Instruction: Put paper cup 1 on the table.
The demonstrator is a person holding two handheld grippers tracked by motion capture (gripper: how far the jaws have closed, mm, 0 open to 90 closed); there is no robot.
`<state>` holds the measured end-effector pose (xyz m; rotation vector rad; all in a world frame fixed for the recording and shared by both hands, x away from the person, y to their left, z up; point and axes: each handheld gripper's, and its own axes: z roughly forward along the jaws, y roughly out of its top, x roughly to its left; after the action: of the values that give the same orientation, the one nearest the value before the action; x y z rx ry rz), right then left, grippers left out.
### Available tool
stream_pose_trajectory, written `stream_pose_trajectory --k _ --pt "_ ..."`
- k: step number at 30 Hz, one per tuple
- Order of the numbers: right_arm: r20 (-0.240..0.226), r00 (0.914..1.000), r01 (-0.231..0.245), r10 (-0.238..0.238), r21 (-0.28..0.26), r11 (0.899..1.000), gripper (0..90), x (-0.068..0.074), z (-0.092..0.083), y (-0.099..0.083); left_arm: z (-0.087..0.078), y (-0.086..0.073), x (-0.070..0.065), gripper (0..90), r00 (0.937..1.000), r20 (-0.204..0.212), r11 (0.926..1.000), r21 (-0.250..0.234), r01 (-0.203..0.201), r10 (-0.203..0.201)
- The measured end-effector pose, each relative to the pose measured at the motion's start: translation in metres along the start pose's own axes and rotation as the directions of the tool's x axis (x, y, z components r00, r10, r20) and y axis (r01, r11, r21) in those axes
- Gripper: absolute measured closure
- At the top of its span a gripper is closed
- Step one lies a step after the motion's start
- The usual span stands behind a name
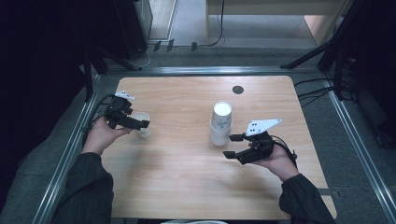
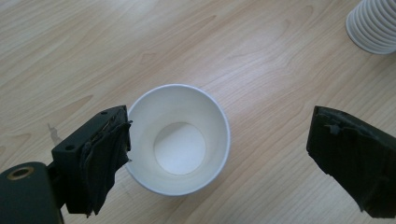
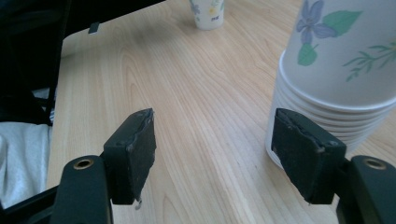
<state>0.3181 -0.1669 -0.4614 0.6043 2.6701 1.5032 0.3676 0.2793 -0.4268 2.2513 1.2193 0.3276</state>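
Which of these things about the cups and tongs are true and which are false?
1. The single cup stands upright and empty. True.
2. The left tongs squeeze that cup. False: they are open; the cup stands between them, the right pad well clear of it.
3. The stack of cups is upside down. True.
4. The right tongs hold a spoon. False: they are open with nothing between them.
5. The stack lies on the floor. False: it stands on the table.
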Motion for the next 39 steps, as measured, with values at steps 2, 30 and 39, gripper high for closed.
stream_pose_trajectory --k 2,30,39 --pt "0.007 1.0 -0.003 0.003 -0.002 1.0 31.2 0.0 -0.002 0.0 0.002 0.001 -0.005 6.4 1.0 0.009 1.0 0.007 0.001 -0.001" --pt "0.127 0.9909 -0.04 0.045 -0.038 0.998 34.9 -0.021 -0.025 0.016 0.009 -0.005 -0.077 6.5 0.956 0.277 0.9879 -0.144 -0.058 0.097" --pt "0.102 0.9938 -0.045 0.046 -0.008 0.999 36.8 -0.043 -0.031 0.035 0.01 -0.014 -0.089 6.5 0.9407 0.316 0.9874 -0.134 -0.085 0.123"
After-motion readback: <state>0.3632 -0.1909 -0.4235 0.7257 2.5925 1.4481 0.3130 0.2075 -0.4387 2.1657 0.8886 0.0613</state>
